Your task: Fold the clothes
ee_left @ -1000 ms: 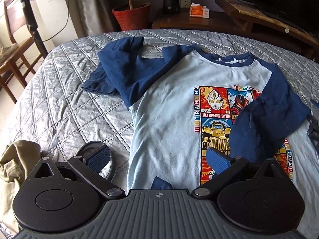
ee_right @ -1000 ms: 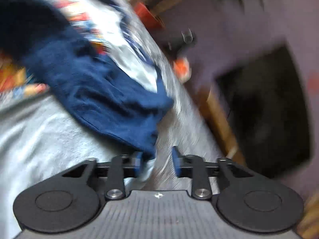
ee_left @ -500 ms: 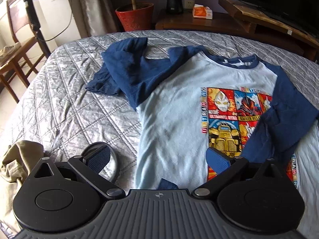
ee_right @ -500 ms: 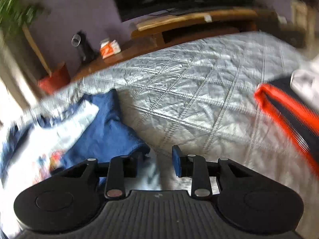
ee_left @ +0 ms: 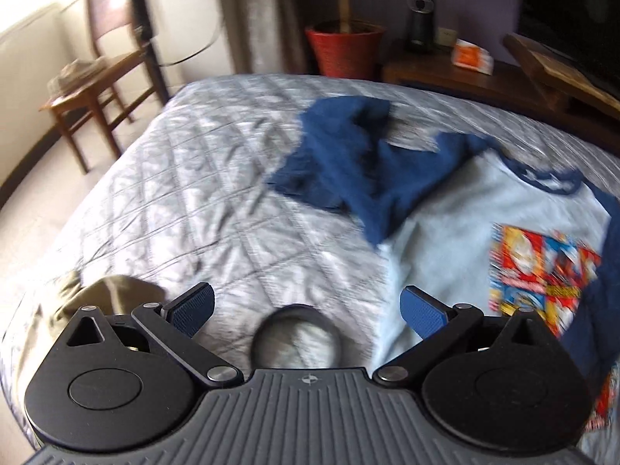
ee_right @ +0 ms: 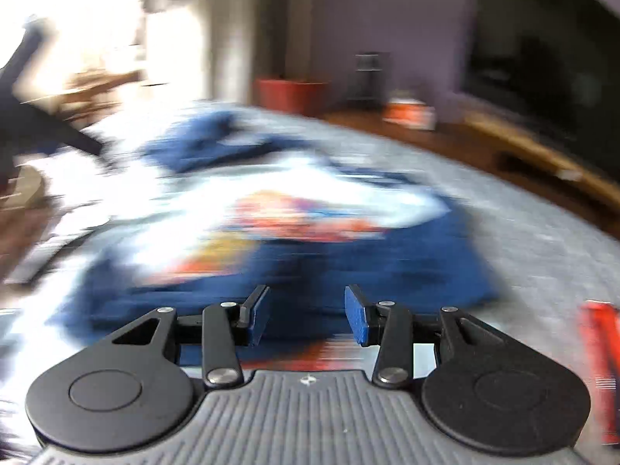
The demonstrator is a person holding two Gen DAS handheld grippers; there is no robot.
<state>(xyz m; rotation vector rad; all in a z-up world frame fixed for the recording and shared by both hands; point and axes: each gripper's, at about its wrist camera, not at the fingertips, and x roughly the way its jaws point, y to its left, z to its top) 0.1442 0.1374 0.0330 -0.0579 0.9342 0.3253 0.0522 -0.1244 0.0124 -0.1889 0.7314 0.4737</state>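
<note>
A light blue T-shirt [ee_left: 457, 240] with navy sleeves and a bright cartoon print lies face up on the grey quilted bed [ee_left: 201, 201]. Its left navy sleeve [ee_left: 348, 162] is spread out on the quilt; its right sleeve is folded in over the print. My left gripper [ee_left: 308, 308] hovers wide open above the quilt beside the shirt's left edge, nothing between its fingers. In the blurred right wrist view my right gripper [ee_right: 306, 316] is above the folded navy sleeve [ee_right: 348, 255], its jaws opening with nothing between them.
A round dark-rimmed object [ee_left: 296, 339] lies on the quilt under my left gripper. An olive garment [ee_left: 112, 290] sits at the bed's near left. An orange-and-black item [ee_right: 598, 368] lies at the right. A wooden chair [ee_left: 97, 85], red pot [ee_left: 343, 52] and wooden TV stand [ee_left: 542, 73] ring the bed.
My left gripper shifted left, away from the print toward the bare quilt. My right gripper swung round from the bed's right side to face the shirt, and its jaws widened.
</note>
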